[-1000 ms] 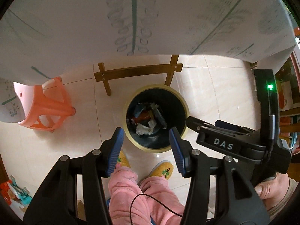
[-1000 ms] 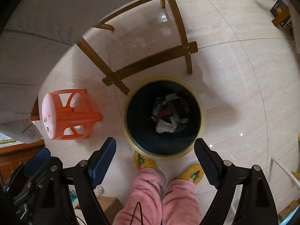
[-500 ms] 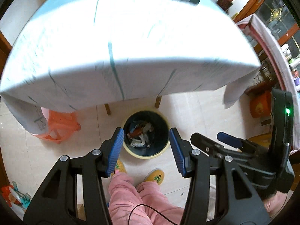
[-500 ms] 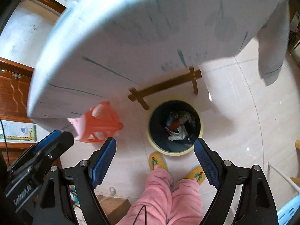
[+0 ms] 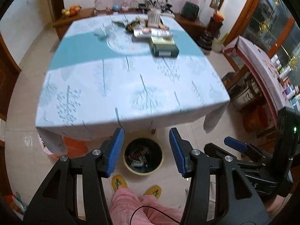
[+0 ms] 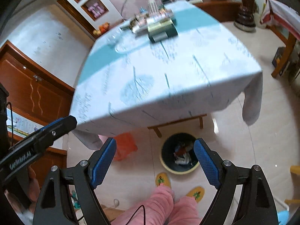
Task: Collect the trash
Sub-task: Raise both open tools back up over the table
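Note:
A dark trash bin (image 5: 143, 156) with a yellow rim stands on the floor under the table's near edge, holding crumpled trash (image 5: 139, 156); it also shows in the right wrist view (image 6: 179, 154). My left gripper (image 5: 146, 151) is open and empty, high above the bin. My right gripper (image 6: 154, 165) is open and empty, also high above the floor. On the table's far side lie wrappers and packets (image 5: 151, 31) beside a dark box (image 5: 164, 46); they show blurred in the right wrist view (image 6: 150, 21).
The table has a white and teal tablecloth (image 5: 131, 78) with a glass turntable (image 5: 127, 44). An orange stool (image 6: 124, 147) stands under the table's left side. The person's pink legs and yellow slippers (image 5: 120, 181) are below. A sideboard (image 5: 78, 15) lines the far wall.
Both grippers have risen from just above the bin to above table height and tilted up. The tabletop and room have come into view; the bin looks smaller. Both jaws stay open.

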`<state>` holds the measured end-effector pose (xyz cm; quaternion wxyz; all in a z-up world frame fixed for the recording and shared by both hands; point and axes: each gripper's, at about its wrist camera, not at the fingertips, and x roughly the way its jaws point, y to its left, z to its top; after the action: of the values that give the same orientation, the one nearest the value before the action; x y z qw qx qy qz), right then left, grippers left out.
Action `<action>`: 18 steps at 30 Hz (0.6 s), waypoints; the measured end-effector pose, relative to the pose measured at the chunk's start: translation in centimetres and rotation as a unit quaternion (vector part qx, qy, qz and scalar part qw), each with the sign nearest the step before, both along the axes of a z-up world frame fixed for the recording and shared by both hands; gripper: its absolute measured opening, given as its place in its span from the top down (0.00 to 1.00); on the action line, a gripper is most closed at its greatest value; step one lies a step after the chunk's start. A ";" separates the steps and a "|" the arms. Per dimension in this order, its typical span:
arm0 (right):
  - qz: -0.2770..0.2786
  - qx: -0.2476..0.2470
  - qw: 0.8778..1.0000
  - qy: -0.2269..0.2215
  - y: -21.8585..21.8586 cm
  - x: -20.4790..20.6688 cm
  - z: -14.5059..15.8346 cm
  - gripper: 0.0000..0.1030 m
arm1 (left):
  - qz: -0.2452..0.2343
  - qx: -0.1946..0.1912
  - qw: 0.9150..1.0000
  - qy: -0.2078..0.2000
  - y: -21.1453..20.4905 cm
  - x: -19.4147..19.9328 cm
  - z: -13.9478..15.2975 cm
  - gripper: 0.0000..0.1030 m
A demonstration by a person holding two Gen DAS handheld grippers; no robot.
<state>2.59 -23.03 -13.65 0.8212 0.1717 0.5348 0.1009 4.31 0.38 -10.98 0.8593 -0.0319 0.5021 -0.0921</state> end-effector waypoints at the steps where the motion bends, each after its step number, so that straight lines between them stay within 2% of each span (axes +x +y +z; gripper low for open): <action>1: 0.001 0.000 1.000 -0.007 -0.3 0.0 0.6 0.16 | 0.005 -0.001 1.000 -0.005 0.2 0.1 0.8 0.54; 6: 0.004 0.000 1.000 -0.028 -0.1 0.1 2.4 0.16 | 0.039 -0.012 0.999 -0.025 2.1 0.8 4.0 0.54; 11: 0.012 -0.001 0.998 -0.057 0.4 2.0 4.4 0.16 | 0.073 -0.031 0.996 -0.041 4.5 2.2 6.2 0.54; 18: 0.011 -0.013 0.996 -0.090 1.6 6.3 6.7 0.16 | 0.094 -0.058 0.993 -0.049 7.4 6.1 6.9 0.50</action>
<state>8.89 -21.40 -6.96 0.8671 0.1457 0.4615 0.1181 10.37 7.79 -4.06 0.8842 -0.1242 0.4482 -0.0419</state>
